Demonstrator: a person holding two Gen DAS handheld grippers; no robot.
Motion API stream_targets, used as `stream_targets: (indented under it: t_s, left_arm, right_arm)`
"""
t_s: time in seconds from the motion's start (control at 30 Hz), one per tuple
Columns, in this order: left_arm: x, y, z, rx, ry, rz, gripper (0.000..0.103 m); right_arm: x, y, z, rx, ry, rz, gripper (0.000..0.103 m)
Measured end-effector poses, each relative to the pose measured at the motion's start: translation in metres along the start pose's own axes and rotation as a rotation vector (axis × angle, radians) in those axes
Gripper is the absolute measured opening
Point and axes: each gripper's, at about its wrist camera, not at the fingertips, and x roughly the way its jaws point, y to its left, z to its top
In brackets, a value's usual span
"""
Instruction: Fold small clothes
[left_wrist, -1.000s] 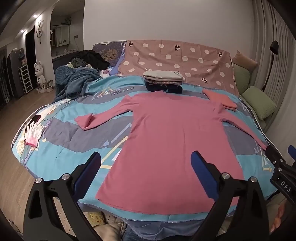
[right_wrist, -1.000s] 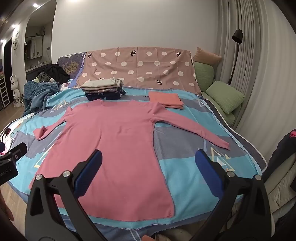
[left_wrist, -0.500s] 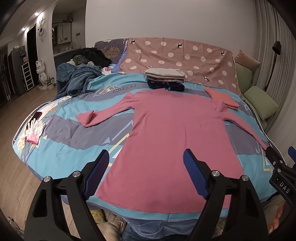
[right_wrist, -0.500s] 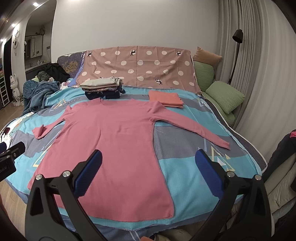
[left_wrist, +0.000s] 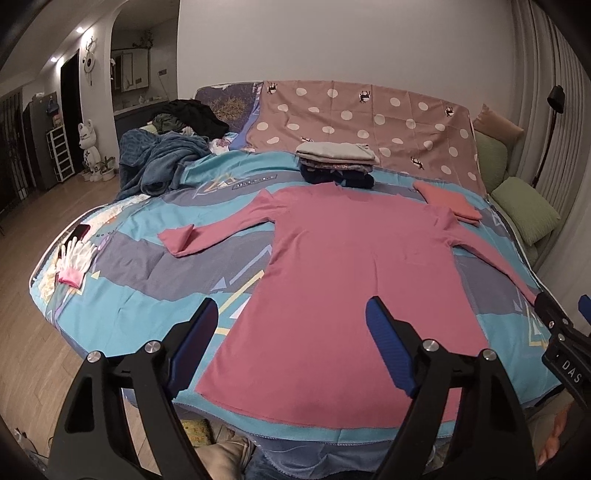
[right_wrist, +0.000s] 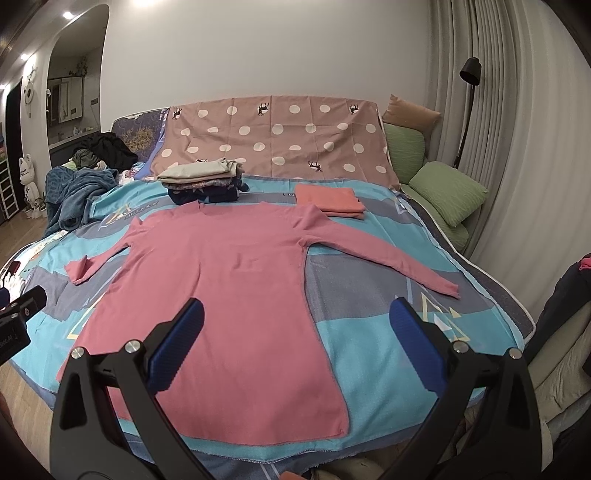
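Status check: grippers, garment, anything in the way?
Left gripper open, empty. Right gripper open, empty. Pink top flat, unfolded, one cuff turned back. Nothing on it.

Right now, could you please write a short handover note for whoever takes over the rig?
Left gripper: open, empty, above the hem.
Right gripper: open, empty, above the hem's right side.
Pink long-sleeved top: flat on the bedspread, sleeves out; the left cuff is turned back.
Done: folded stack and folded orange piece at the far end.
Left: fold the pink top; nothing is started.
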Motion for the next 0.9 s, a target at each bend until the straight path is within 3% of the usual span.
stream_targets:
  t_s: [0.13, 0.3, 0.47, 0.6, 0.9]
  left_arm:
    - [0.0, -0.006, 0.0, 0.056, 0.004, 0.001, 0.083]
    - [-0.001, -0.007, 0.0, 0.05, -0.004, -0.029, 0.083]
    - [-0.007, -0.012, 0.001, 0.091, -0.078, -0.015, 0.083]
    - [-0.005, -0.013, 0.001, 0.09, -0.064, -0.064, 0.083]
    - [0.004, -0.017, 0.0, 0.097, -0.027, -0.016, 0.088]
  right_arm:
    - [0.001, 0.003, 0.0, -0.007, 0.005, 0.001, 0.101]
    - [0.0, 0.002, 0.001, -0.01, 0.004, 0.002, 0.101]
    - [0.001, 0.001, 0.001, -0.006, 0.006, -0.006, 0.101]
    - [0.001, 0.003, 0.001, -0.02, -0.004, -0.035, 0.101]
    - [0.004, 0.0, 0.0, -0.009, 0.008, -0.025, 0.101]
